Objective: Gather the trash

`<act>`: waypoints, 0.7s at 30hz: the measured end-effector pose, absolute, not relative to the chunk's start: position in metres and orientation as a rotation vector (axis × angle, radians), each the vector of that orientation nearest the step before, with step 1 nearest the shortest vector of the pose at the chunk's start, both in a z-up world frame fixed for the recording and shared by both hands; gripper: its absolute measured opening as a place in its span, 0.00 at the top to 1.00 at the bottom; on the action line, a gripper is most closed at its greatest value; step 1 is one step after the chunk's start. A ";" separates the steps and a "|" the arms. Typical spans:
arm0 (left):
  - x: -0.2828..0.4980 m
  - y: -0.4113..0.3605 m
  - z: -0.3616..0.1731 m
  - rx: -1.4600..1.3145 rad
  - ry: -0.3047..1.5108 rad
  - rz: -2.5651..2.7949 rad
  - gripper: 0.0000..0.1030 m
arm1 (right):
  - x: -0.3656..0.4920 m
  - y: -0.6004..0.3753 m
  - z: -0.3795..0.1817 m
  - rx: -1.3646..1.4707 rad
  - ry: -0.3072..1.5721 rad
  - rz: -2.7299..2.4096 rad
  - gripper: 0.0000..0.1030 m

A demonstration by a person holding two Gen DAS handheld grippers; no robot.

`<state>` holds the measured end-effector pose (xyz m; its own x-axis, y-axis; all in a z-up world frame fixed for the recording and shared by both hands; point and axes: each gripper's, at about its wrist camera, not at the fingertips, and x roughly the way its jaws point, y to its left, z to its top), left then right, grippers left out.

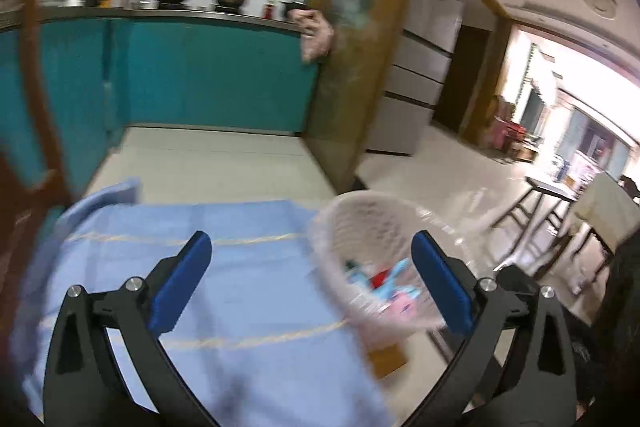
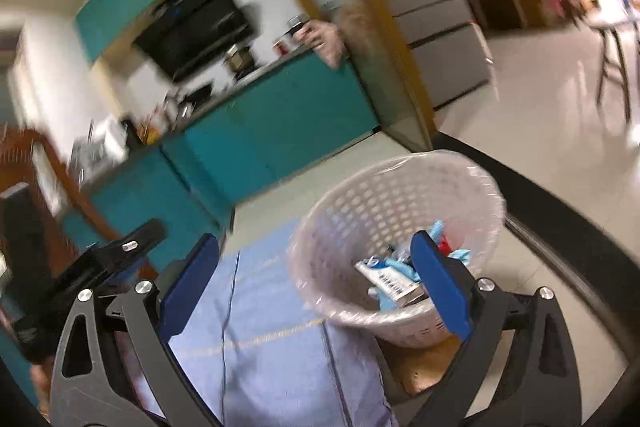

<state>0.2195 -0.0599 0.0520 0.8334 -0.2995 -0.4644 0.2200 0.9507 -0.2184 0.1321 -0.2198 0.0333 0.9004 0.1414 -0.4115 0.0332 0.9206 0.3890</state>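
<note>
A white lattice trash basket (image 1: 372,227) (image 2: 360,211), lined with a clear plastic bag, stands just past the right edge of a blue cloth (image 1: 240,267) (image 2: 272,347). Inside it lies trash (image 1: 380,283): blue wrappers, something red and pink, and a white box with a barcode (image 2: 392,281). My left gripper (image 1: 312,243) is open above the cloth with nothing between its fingers. My right gripper (image 2: 316,241) is also open and empty. Its right finger (image 2: 440,287) stands in front of the basket's opening.
The basket rests on a brown wooden block (image 2: 424,359). Teal cabinets (image 1: 200,75) with a cluttered counter run along the back, beside a wooden pillar (image 1: 360,67). A person's hand (image 1: 316,31) shows at the counter's end. A fridge (image 1: 420,67) and tables (image 1: 552,195) stand on the right.
</note>
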 end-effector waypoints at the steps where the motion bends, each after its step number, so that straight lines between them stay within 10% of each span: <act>1: 0.207 -0.046 0.050 -0.158 0.511 -0.250 0.03 | 0.132 -0.207 0.033 0.356 0.464 0.066 0.08; 21: 0.111 0.051 0.010 -0.111 0.584 0.045 0.03 | 0.093 -0.092 -0.001 0.067 0.629 0.076 0.03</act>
